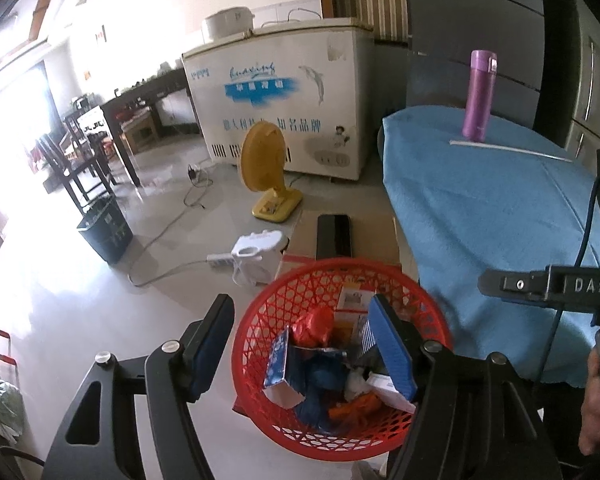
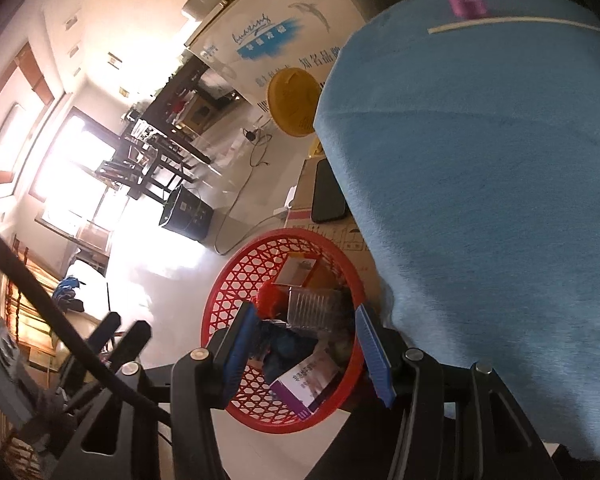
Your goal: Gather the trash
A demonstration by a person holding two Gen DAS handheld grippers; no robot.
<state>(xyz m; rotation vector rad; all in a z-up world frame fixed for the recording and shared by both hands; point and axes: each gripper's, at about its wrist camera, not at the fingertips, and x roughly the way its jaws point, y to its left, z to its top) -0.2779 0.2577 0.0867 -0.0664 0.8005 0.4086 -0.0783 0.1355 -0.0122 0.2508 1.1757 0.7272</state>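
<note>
Red basket [image 1: 396, 436] of trash below both spread fingers [image 1: 392, 344], ungripped.

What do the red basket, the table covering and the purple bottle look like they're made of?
Red basket: most likely molded plastic, glossy, with an open lattice wall and a smooth rolled rim.
Table covering: a soft blue cloth, matte and slightly fuzzy, with fold creases and a draped edge.
Purple bottle: probably coated metal, a thermos type with a satin sheen; plastic cannot be ruled out.
</note>
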